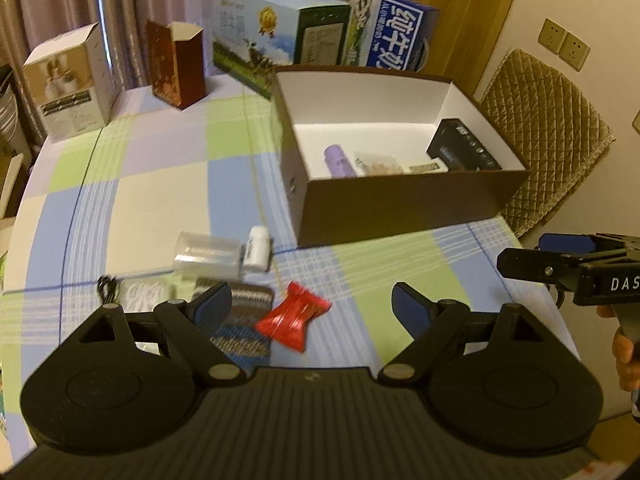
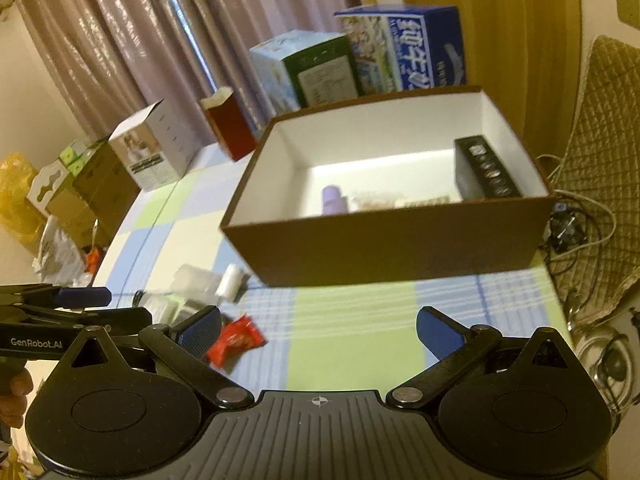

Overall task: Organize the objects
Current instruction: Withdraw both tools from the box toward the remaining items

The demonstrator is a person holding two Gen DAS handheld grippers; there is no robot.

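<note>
A brown open box (image 1: 404, 204) (image 2: 384, 248) with a white inside stands on the checked tablecloth. It holds a purple bottle (image 1: 339, 160) (image 2: 334, 199), a black box (image 1: 464, 146) (image 2: 486, 168) and small packets. In front of it lie a red wrapper (image 1: 292, 318) (image 2: 236, 340), a small white bottle (image 1: 258, 248) (image 2: 230, 282), a clear plastic case (image 1: 208, 254) and a dark patterned pouch (image 1: 244, 320). My left gripper (image 1: 316, 306) is open, with the red wrapper just ahead between its fingers, untouched. My right gripper (image 2: 320, 330) is open over bare cloth, right of the wrapper.
Cartons stand along the table's far edge: a white one (image 1: 68, 80), a dark red one (image 1: 176, 64), a blue-green one (image 1: 276, 32) and a blue one (image 1: 384, 28). A quilted chair back (image 1: 548, 140) and cables (image 2: 576, 224) lie to the right. A black cord (image 1: 106, 290) is at the left.
</note>
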